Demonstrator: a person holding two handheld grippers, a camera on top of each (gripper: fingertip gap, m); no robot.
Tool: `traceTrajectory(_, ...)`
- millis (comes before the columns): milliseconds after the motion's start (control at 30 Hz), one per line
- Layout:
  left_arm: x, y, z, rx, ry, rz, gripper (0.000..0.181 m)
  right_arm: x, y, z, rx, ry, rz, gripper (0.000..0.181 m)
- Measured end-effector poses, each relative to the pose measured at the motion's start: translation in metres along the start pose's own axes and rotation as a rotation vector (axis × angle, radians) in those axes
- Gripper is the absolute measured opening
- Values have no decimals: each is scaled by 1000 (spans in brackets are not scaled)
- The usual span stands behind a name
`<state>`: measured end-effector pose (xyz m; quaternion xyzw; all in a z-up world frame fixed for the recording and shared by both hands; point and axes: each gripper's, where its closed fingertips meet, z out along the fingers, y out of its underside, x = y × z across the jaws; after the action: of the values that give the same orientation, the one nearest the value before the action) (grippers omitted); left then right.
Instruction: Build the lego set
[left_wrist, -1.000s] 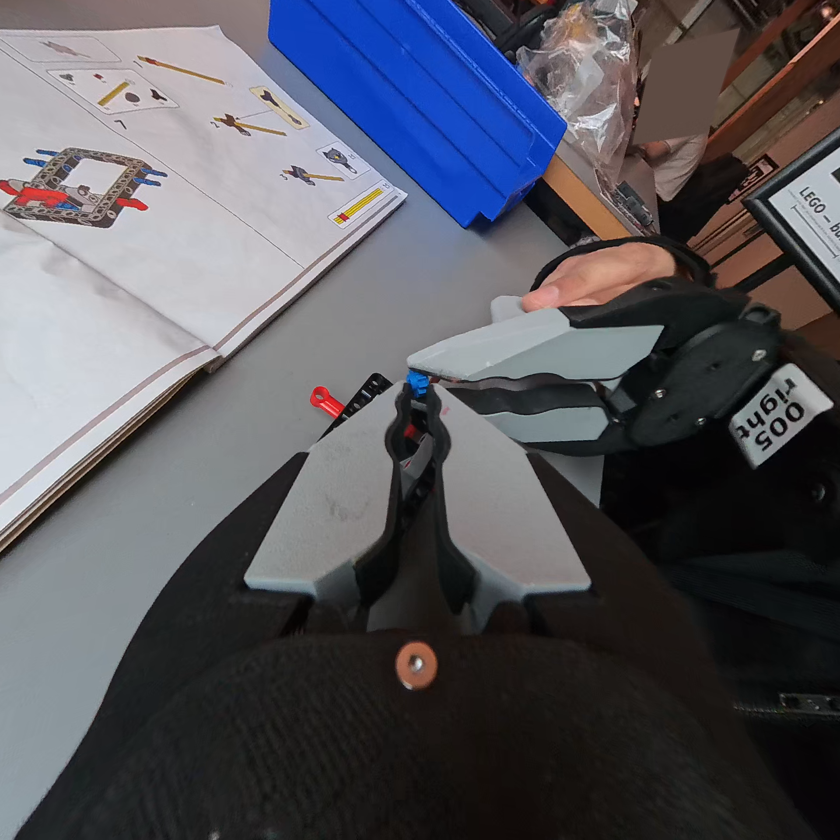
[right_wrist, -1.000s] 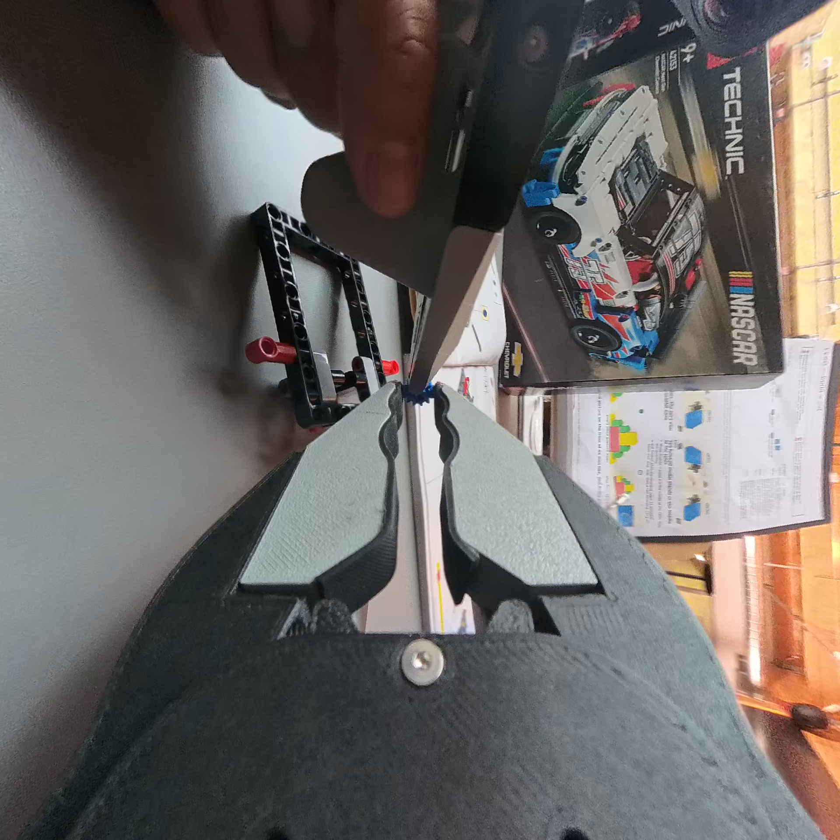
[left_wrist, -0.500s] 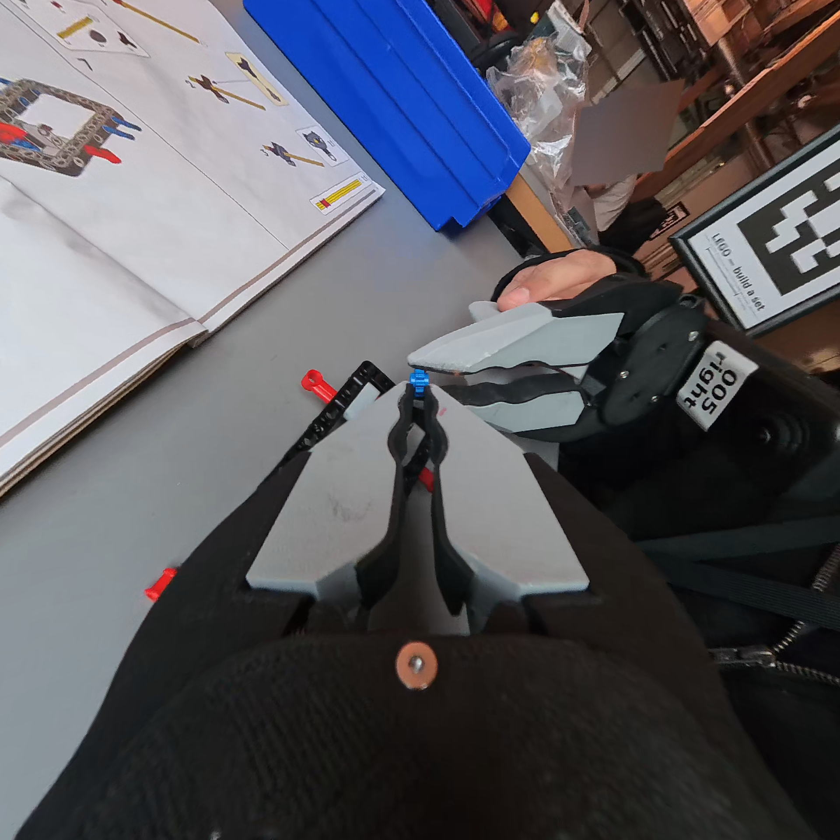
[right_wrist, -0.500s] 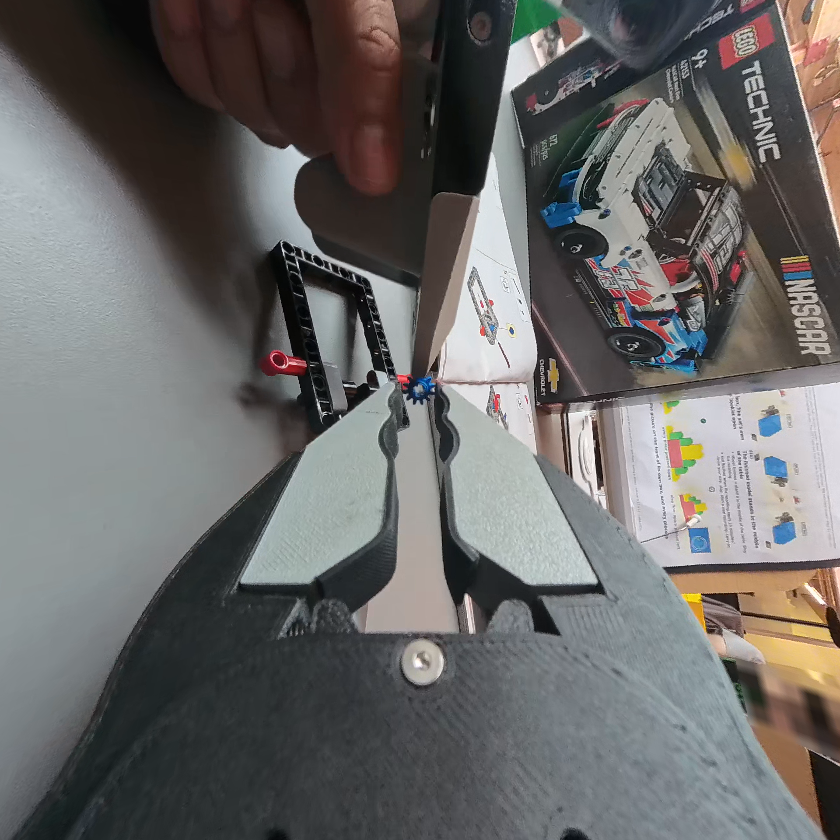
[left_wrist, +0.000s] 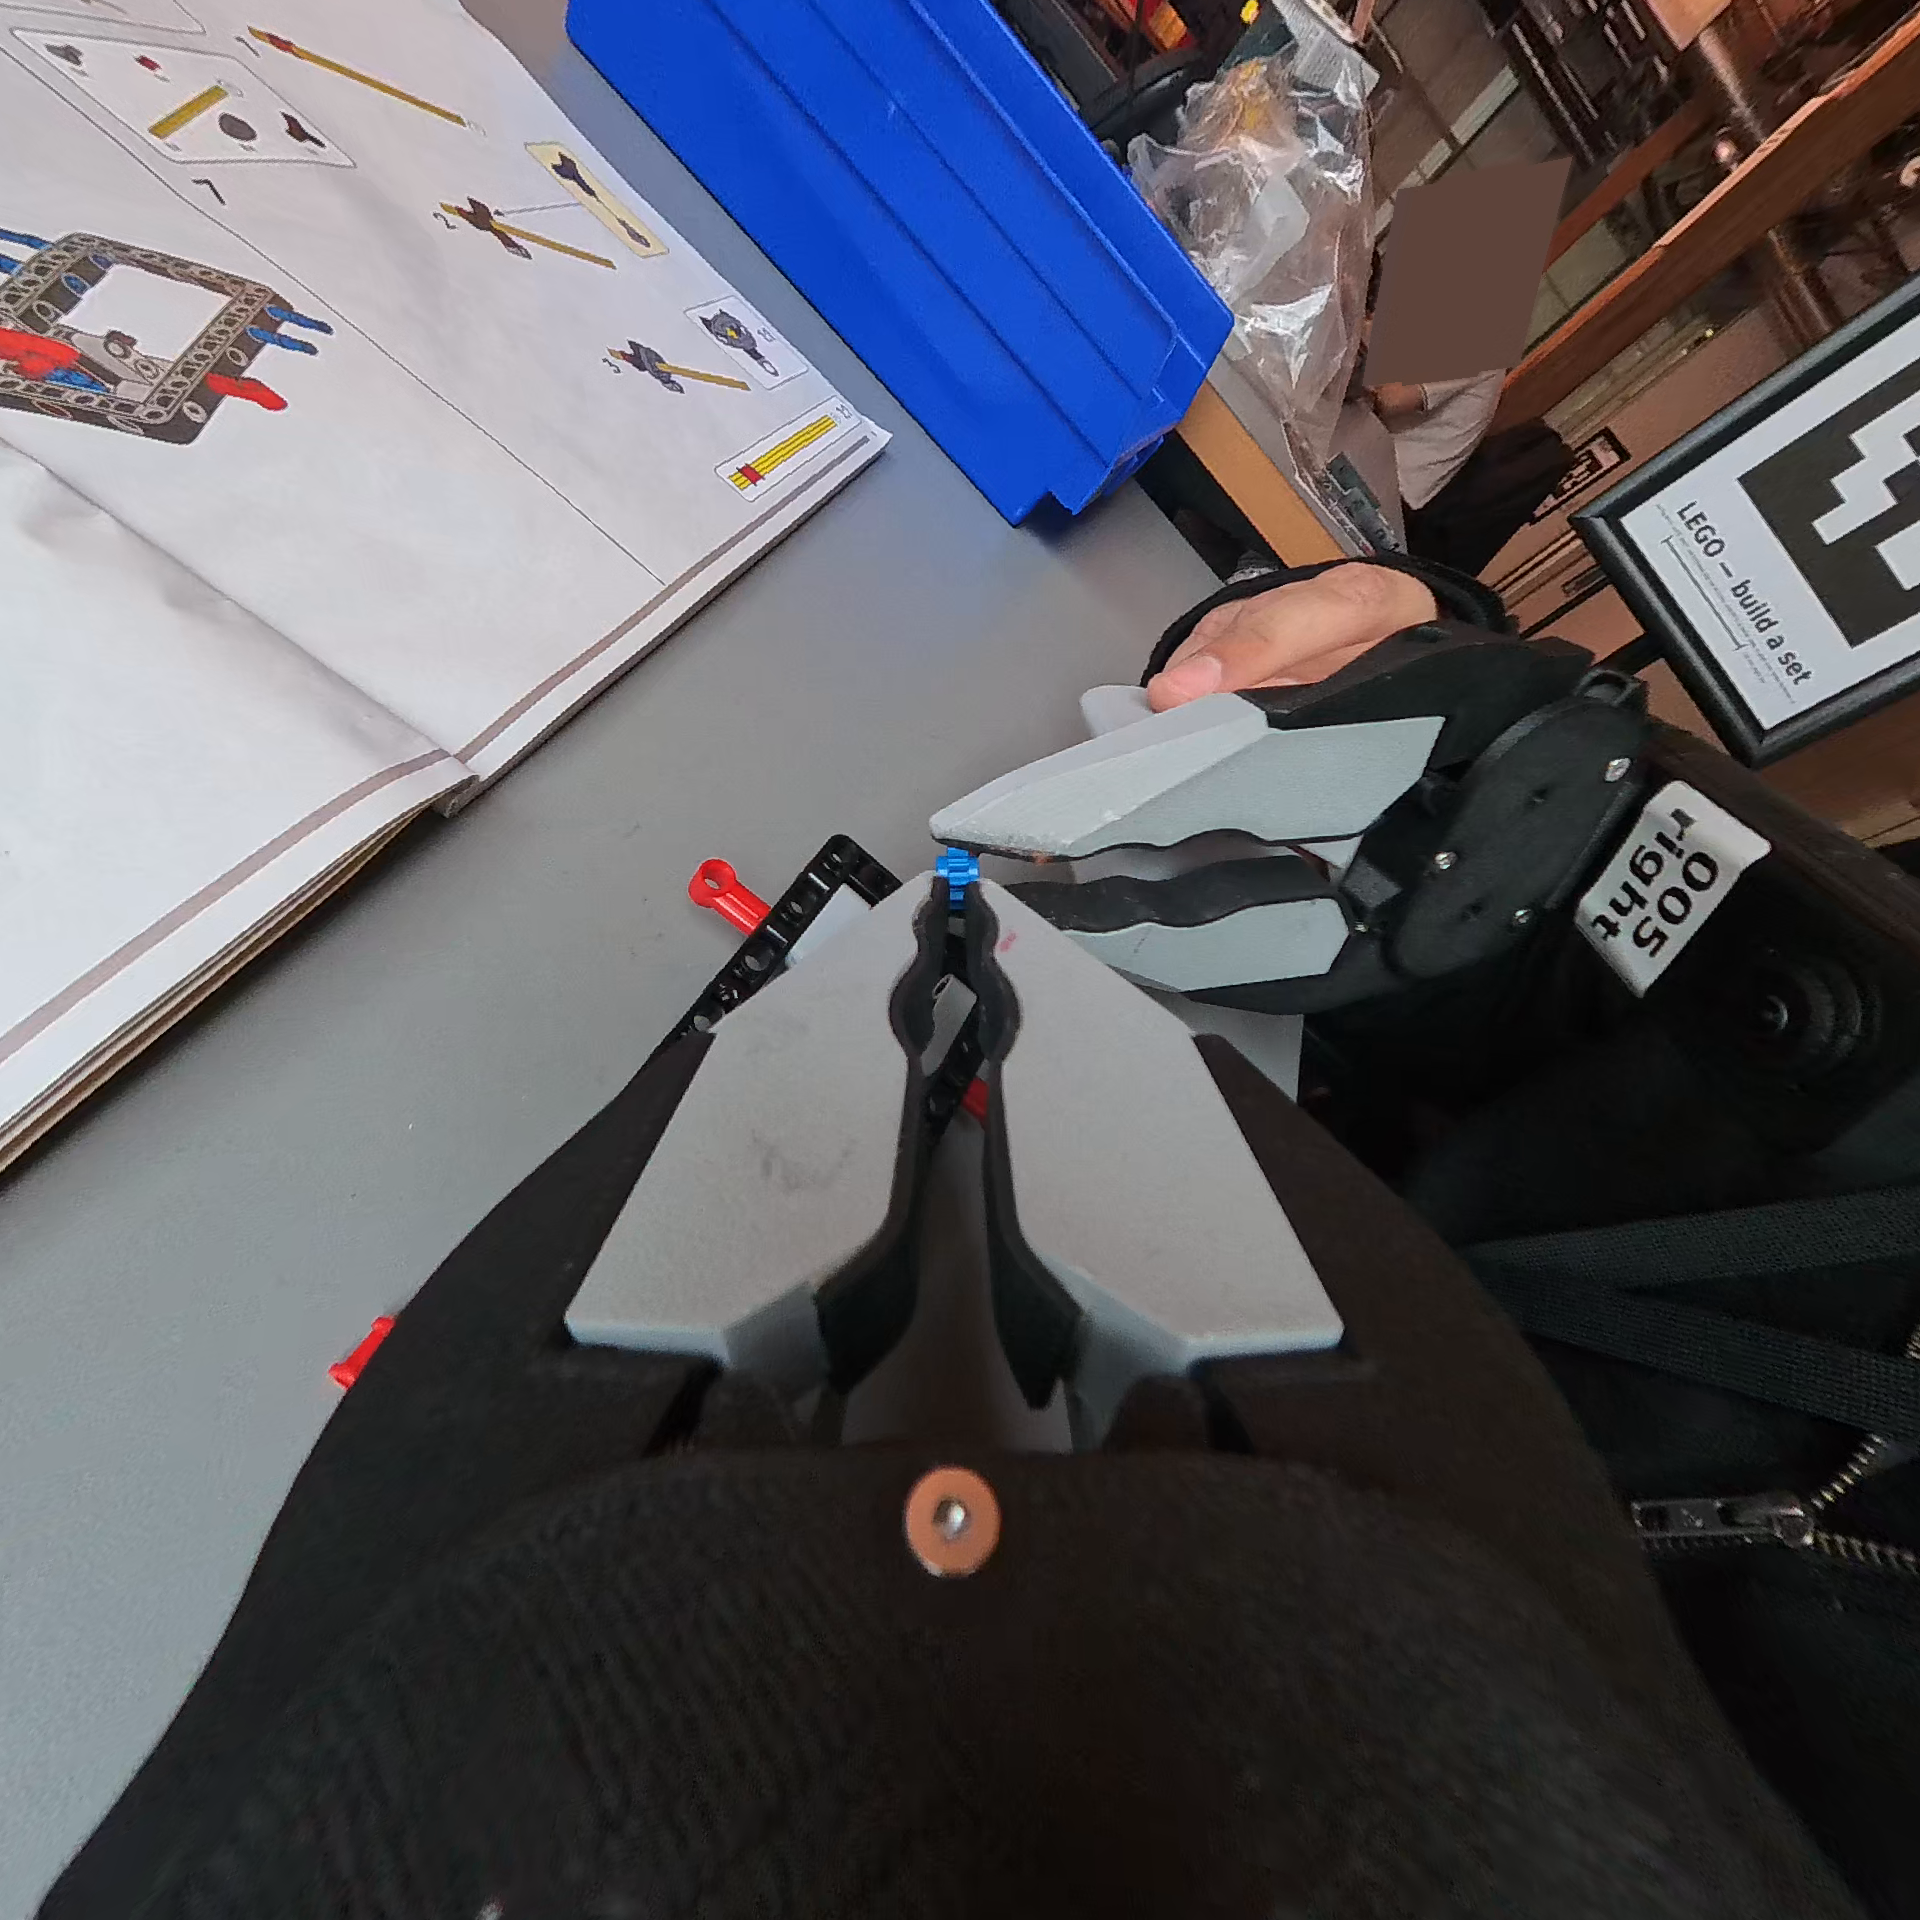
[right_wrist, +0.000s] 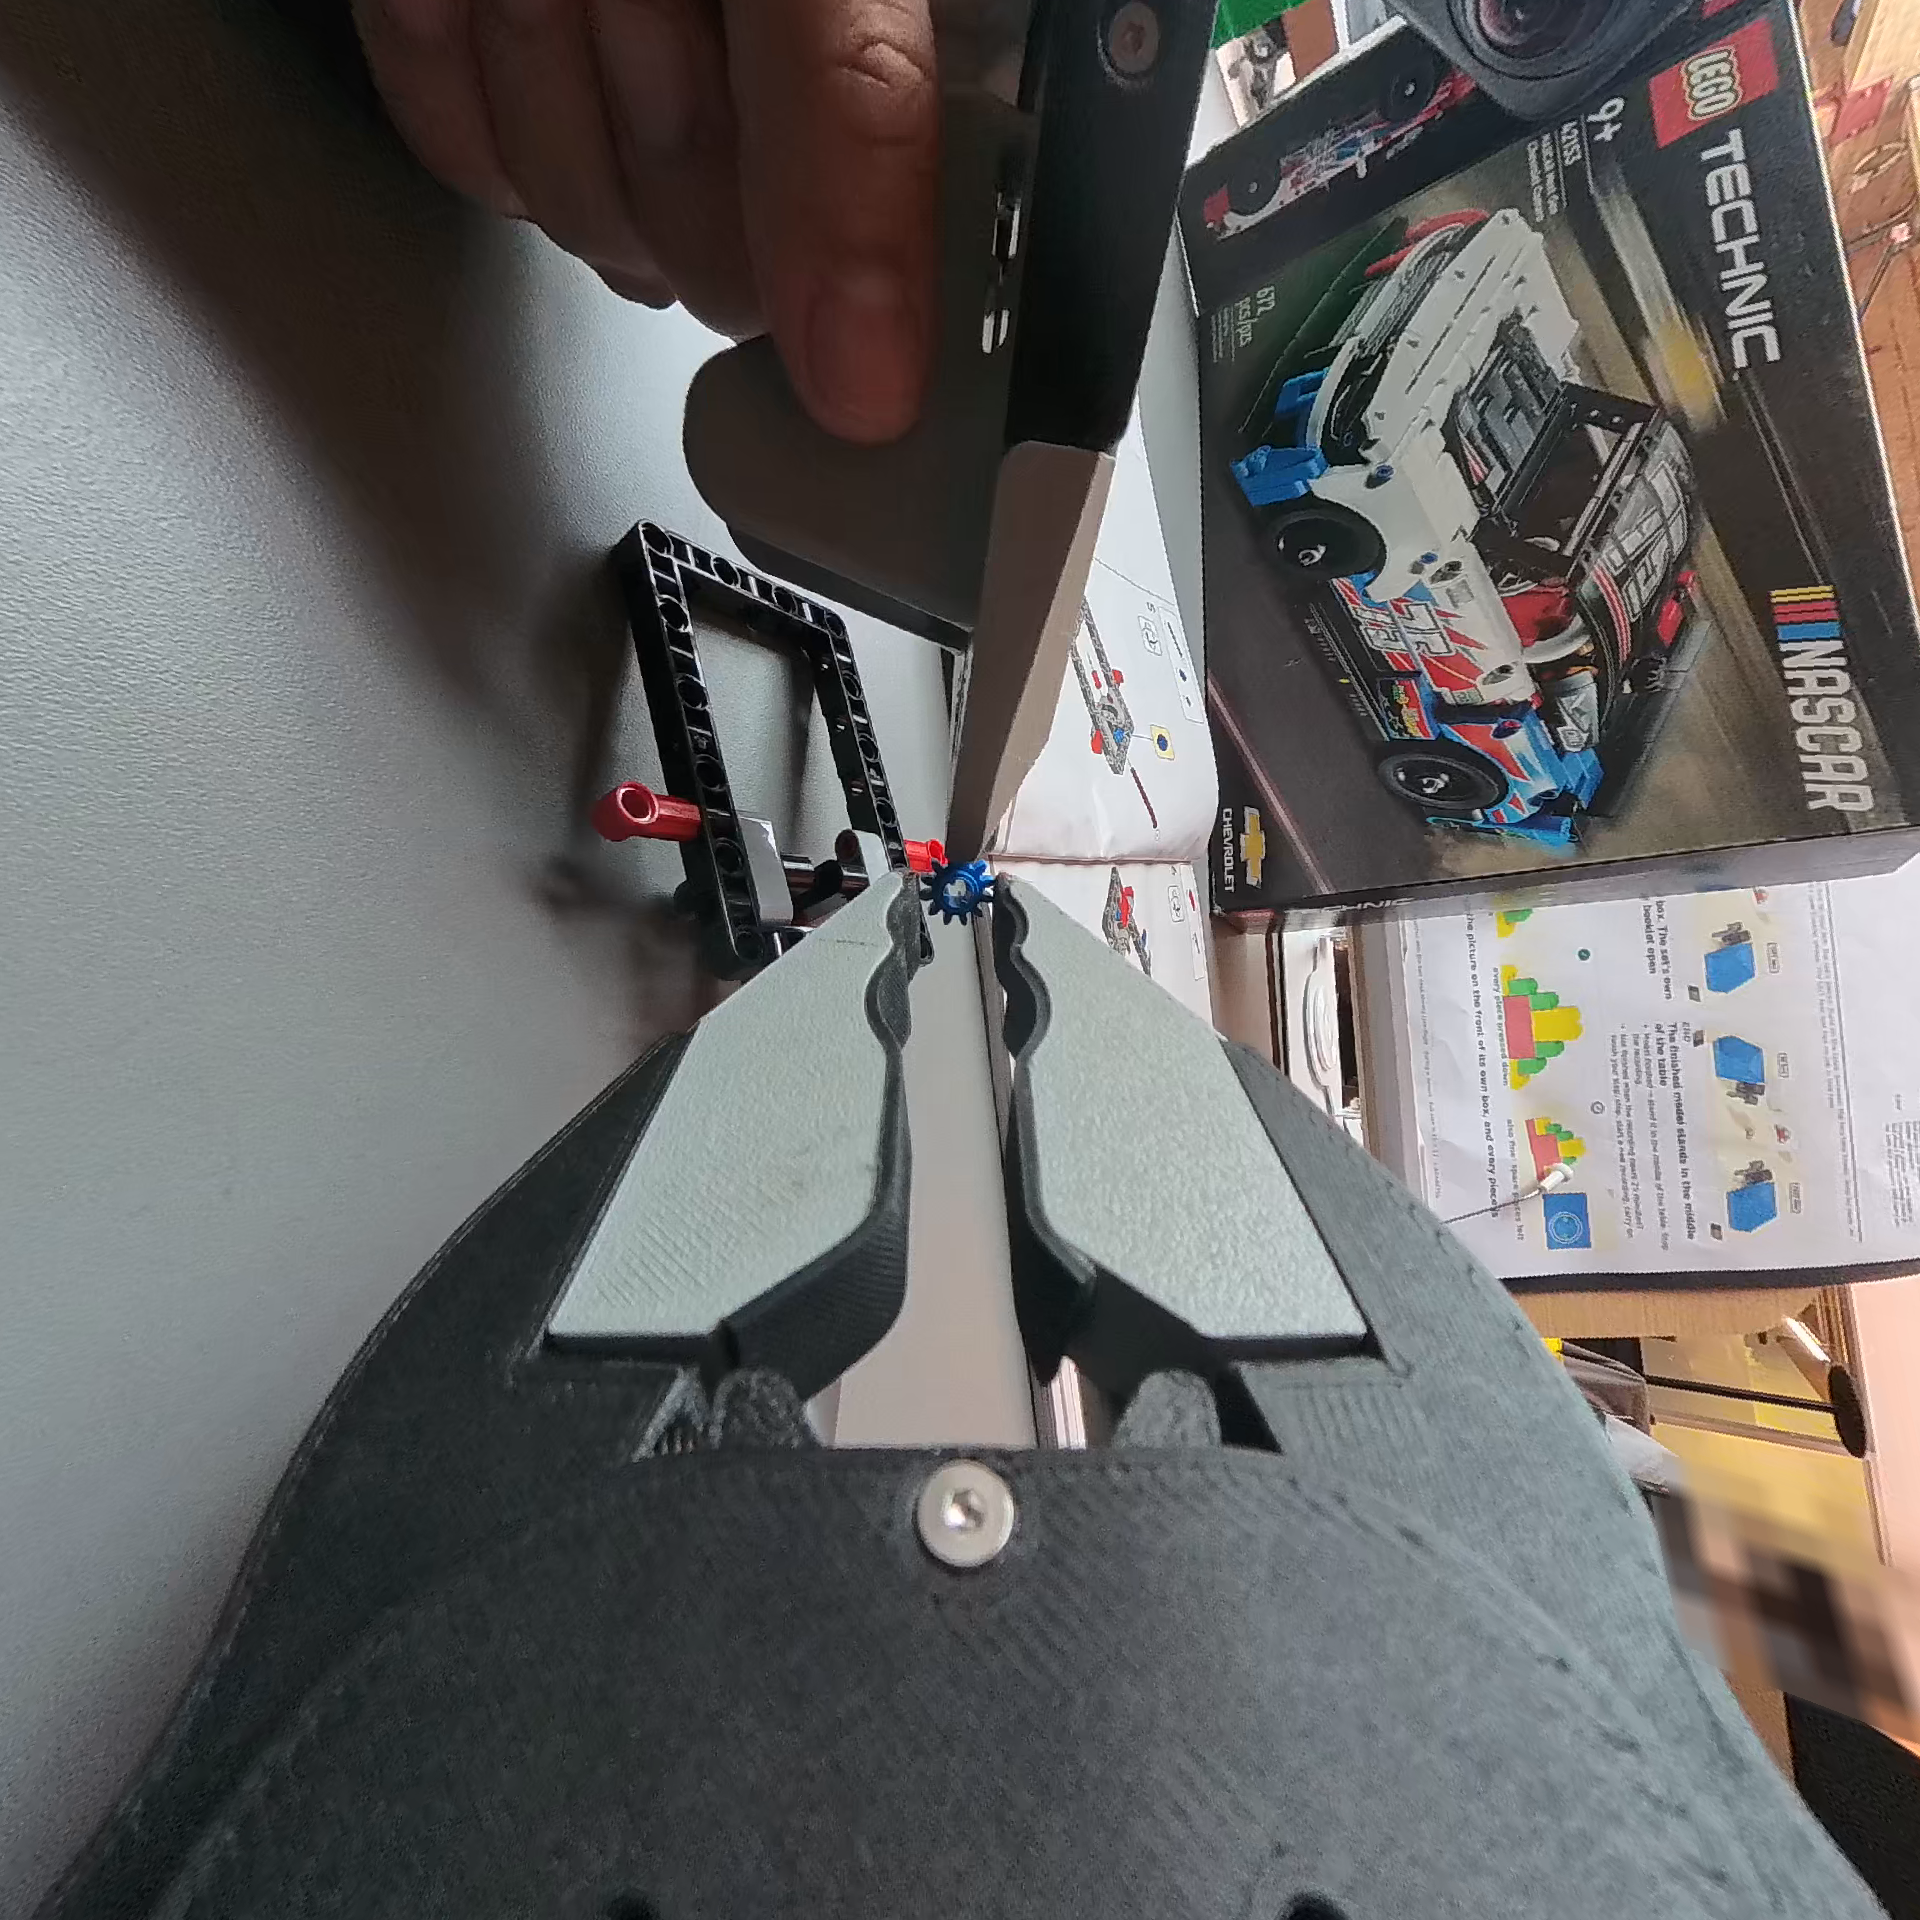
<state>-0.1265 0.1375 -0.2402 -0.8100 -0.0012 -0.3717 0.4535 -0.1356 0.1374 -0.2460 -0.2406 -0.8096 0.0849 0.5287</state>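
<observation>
Grey worktop (left_wrist: 436, 1039) carries the scene, with shelving and a mosaic patch blurred behind. Much of the black frame (right_wrist: 764, 717) lies under the left gripper (left_wrist: 953, 883) in its own view, and the manual (left_wrist: 312, 499) runs off the left edge. Past it sits a blue bin (left_wrist: 914, 229), with a crumpled plastic bag (left_wrist: 1262, 197) behind. In the right view, the set's box (right_wrist: 1538, 499) and a printed sheet (right_wrist: 1662, 1081) stand beyond. A red pin (right_wrist: 639, 810) juts from the frame; another red piece (left_wrist: 358, 1361) lies loose. The left gripper pinches a small blue gear (right_wrist: 961, 888), toothed, above the frame's corner. The right gripper (right_wrist: 956, 894) stands slightly parted around it, its tips just beside the gear.
</observation>
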Motion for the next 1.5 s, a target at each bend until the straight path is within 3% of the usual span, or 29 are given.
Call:
traceTrajectory(967, -4, 0, -1, 7, -26, 12, 0, 1, 0, 0, 11, 15, -23, 11)
traceTrajectory(1167, -8, 7, -5, -30, -37, -20, 0, 9, 0, -15, 82, -16, 81, 14)
traceTrajectory(1367, -8, 10, -9, -73, -48, -34, 0, 18, 11, -39, 236, -149, 350, 20)
traceTrajectory(1500, -3, 8, -7, -50, -11, -83, 0, 19, -1, -46, 343, -256, 496, 19)
